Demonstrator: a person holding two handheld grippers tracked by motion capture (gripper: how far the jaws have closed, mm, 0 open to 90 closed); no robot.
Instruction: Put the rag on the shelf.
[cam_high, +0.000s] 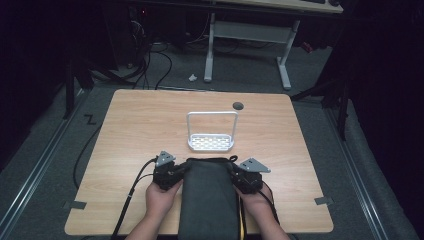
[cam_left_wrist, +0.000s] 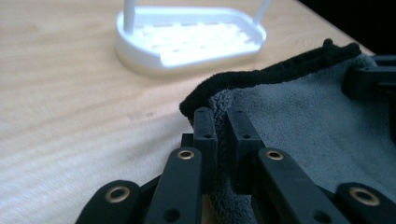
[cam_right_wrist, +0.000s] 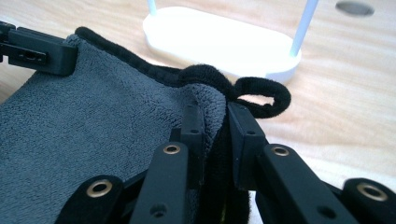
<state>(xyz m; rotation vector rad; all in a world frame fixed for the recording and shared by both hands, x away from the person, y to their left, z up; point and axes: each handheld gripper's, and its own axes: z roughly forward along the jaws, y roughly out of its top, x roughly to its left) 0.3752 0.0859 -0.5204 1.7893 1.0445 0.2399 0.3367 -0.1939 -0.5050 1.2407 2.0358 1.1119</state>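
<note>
A dark grey towel with a black hem lies at the near edge of the wooden table, hanging over the front. My left gripper is shut on its far left corner; in the left gripper view the jaws pinch the hemmed edge of the towel. My right gripper is shut on the far right corner, where the jaws clamp bunched towel beside a black hanging loop. Just beyond the towel stands a white rack with an arched bar; its base is close ahead.
A round grey grommet hole sits in the table behind the rack. Beyond the table, a white desk frame and cables are on the dark floor. Bare wood lies left and right of the rack.
</note>
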